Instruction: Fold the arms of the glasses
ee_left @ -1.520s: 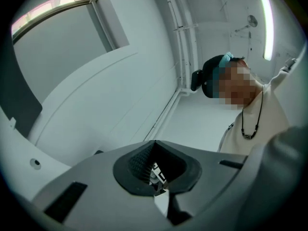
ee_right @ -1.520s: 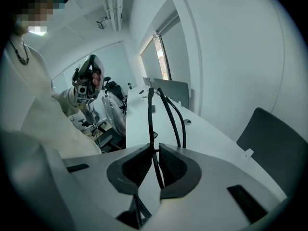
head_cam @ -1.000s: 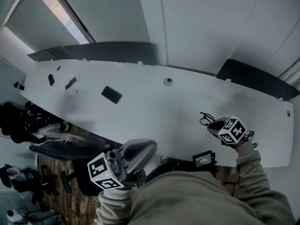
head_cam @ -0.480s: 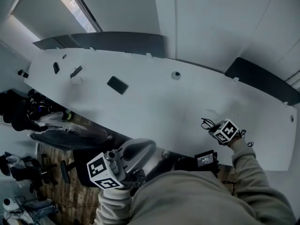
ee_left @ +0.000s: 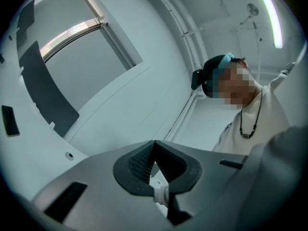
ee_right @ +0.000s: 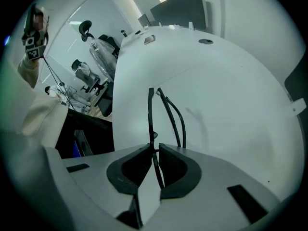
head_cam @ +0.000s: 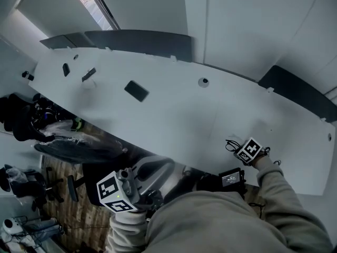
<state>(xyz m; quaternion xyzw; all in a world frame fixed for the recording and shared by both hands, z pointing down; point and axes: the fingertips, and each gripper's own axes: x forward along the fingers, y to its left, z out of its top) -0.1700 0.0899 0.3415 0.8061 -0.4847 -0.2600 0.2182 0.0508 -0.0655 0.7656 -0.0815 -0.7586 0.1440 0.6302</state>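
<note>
So: glasses pinched, arms yet to fold

The white table (head_cam: 174,115) filled most of my head view. My left gripper (ee_left: 154,148) sat low by my body, off the table, its jaws together on nothing. My right gripper (ee_right: 155,150) pointed steeply down near the table's near edge, jaws clamped on the thin black frame of the glasses (ee_right: 168,114); whether they touched the surface I could not tell. I judged I was settling them for the first fold, the arms looking unfolded. Next called for the left gripper coming across to nudge one arm inward.
</note>
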